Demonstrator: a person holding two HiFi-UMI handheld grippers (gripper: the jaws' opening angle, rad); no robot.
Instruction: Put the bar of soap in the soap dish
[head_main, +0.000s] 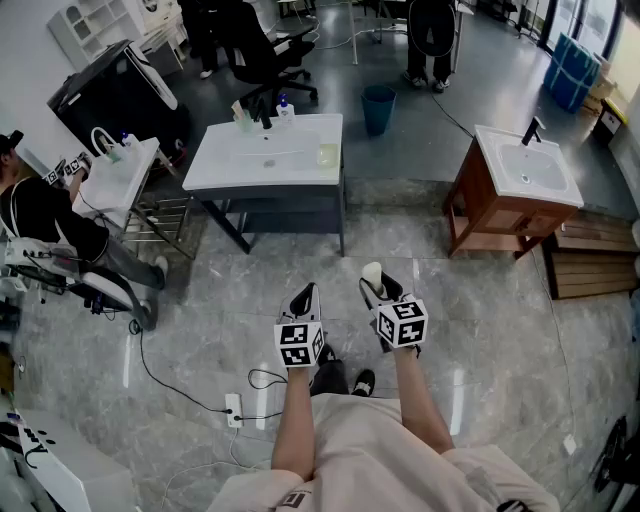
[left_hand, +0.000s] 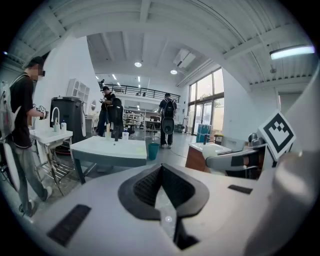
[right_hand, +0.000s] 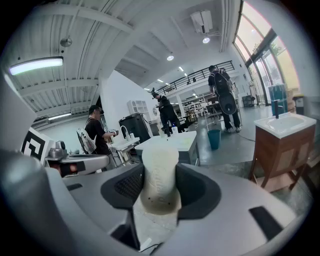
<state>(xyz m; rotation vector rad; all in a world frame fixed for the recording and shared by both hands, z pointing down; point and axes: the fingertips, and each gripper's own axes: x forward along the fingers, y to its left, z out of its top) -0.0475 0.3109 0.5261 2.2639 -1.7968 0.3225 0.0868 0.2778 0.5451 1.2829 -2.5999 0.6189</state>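
Now: we pinch the bar of soap (right_hand: 160, 185) in our right gripper (right_hand: 159, 170) | our left gripper (left_hand: 161, 167) is pressed together, empty | likely soap dish (head_main: 327, 155) sits on the sink counter (head_main: 265, 160) at twelve o'clock, well apart | carry and placing remain.

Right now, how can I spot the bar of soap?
Find the person standing on the shiny floor, facing the grey sink table. Their right claw grips the bar of soap, a cream, rounded block sticking out of it; the left claw is shut and empty.
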